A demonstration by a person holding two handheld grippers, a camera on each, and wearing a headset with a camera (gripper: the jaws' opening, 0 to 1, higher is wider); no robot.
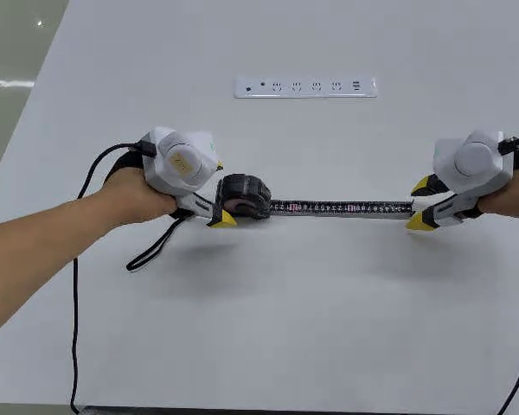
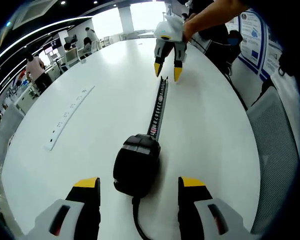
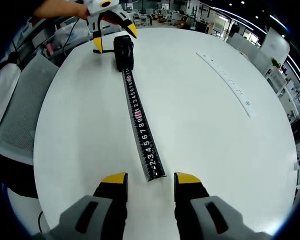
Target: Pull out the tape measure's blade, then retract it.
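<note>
A black tape measure (image 1: 245,194) lies on the white table (image 1: 268,311) with its blade (image 1: 342,207) drawn out flat to the right. My left gripper (image 1: 221,192) stands open, its yellow tips on either side of the case's rear (image 2: 136,164) without closing on it. My right gripper (image 1: 418,205) is open too, and the blade's end (image 3: 155,174) lies on the table just ahead of its tips. In the left gripper view the right gripper (image 2: 167,70) straddles the far end of the blade (image 2: 159,107). In the right gripper view the left gripper (image 3: 115,40) sits behind the case (image 3: 123,51).
A white power strip (image 1: 304,86) lies on the table beyond the tape. The case's black wrist strap (image 1: 156,246) trails toward the near left. A black cable (image 1: 75,303) runs off the left gripper. Grey mesh chairs (image 2: 275,150) stand along the table's edge.
</note>
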